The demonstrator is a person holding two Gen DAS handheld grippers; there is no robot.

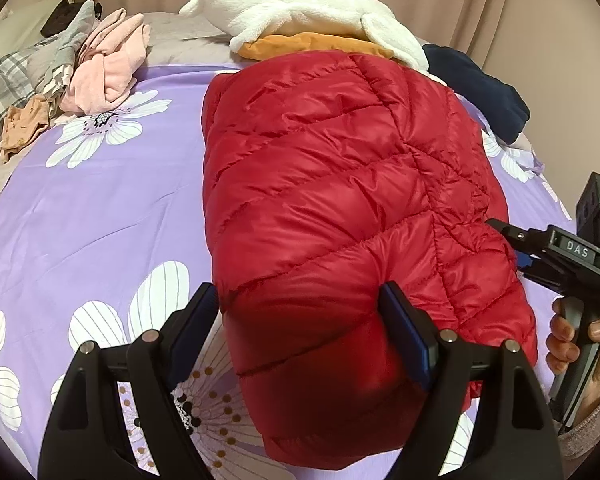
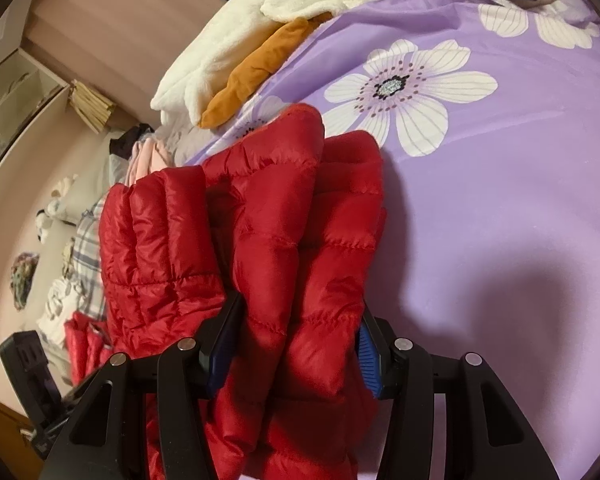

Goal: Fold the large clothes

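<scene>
1. The left gripper [image 1: 300, 316] stands wide, its blue pads on either side of the near end of the red down jacket [image 1: 340, 200]; the bulk fills the gap, so it seems clamped on it.
2. The right gripper [image 2: 296, 332] is narrower and squeezes a bunched thickness of the same jacket between its pads.
3. The jacket lies folded on a purple flowered bedsheet [image 1: 100, 208].
4. Beyond it sit a white fleece [image 1: 300, 8] over an orange garment [image 1: 308, 46], a navy garment [image 1: 480, 80] and a pink one [image 1: 108, 64].
</scene>
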